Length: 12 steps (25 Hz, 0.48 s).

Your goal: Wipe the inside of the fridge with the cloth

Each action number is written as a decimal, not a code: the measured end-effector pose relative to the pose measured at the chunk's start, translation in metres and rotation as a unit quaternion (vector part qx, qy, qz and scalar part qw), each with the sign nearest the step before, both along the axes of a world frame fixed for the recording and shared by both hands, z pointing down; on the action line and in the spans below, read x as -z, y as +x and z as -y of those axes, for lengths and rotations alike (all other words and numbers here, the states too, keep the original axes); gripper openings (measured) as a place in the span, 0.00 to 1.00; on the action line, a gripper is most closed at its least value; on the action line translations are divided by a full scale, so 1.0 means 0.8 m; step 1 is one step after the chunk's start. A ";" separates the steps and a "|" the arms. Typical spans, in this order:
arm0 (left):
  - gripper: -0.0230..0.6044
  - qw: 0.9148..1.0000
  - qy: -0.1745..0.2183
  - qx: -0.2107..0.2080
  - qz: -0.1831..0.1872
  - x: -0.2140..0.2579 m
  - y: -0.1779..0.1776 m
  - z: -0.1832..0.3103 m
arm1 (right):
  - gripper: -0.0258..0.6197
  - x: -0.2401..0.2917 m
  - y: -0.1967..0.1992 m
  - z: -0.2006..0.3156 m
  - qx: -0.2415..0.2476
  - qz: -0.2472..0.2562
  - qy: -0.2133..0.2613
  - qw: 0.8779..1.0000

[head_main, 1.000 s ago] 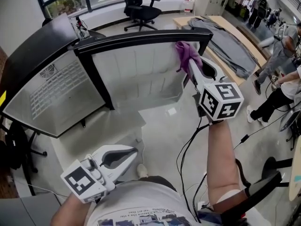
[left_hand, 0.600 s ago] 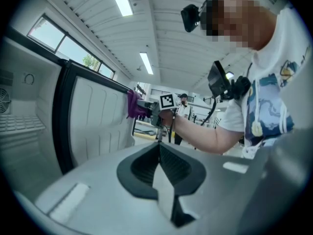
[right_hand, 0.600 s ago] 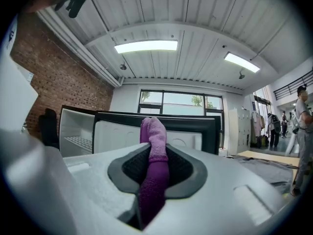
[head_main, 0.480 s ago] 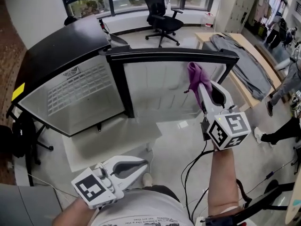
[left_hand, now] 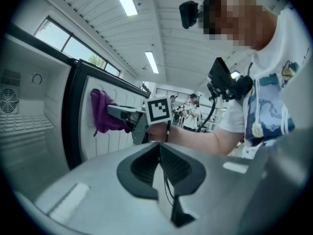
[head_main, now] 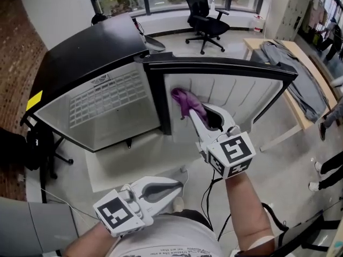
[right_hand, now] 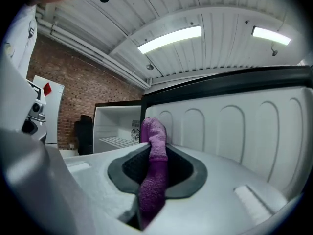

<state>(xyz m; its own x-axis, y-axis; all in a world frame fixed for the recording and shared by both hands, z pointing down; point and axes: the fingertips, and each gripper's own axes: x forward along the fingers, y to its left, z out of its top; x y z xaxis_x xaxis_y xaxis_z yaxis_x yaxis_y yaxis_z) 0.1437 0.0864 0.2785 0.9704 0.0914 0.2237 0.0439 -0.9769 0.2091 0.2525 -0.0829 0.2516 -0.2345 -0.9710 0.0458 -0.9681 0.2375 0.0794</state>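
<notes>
Purple cloth (head_main: 186, 101) pinched in the right gripper (head_main: 192, 114), jaws closed on it. In the right gripper view the cloth (right_hand: 154, 175) runs as a strip up the middle of the jaw pads, and its free end bunches above the tips. That bunch sits at the ribbed white inner panel of the fridge door (head_main: 236, 90), near the hinge side, just beside the black door frame. From the left gripper view the cloth (left_hand: 102, 112) looks laid against the panel, but actual contact cannot be confirmed. The gripper body hides the lower end of the cloth.

Fridge (head_main: 80, 47): black casing, door swung wide, white cavity with a wire shelf (head_main: 104, 95). The lower cavity is only partly visible. A round fan grille (left_hand: 7, 102) sits on the inner wall, cut by the frame edge in the left gripper view.

Left gripper (head_main: 174, 189) is held low by the person's torso, well apart from the fridge. Its jaws are together with nothing between them. In its own view the pads (left_hand: 146, 165) meet in a line.

Right forearm (head_main: 244, 208) reaches up to the right gripper, and cables hang under it.

Behind: office chair (head_main: 206, 15) by the windows. A table (head_main: 286, 50) to the right carries grey fabric and is cut off at the frame edge.
</notes>
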 end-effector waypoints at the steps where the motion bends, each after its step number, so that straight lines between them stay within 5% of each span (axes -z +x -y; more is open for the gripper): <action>1: 0.04 1.000 0.001 0.001 0.001 0.000 0.000 0.002 | 0.15 -0.003 -0.006 0.006 0.007 0.000 0.000 1.000; 12: 0.04 1.000 -0.001 0.001 0.015 -0.010 0.002 0.003 | 0.15 -0.032 0.042 0.004 -0.028 -0.001 -0.018 0.999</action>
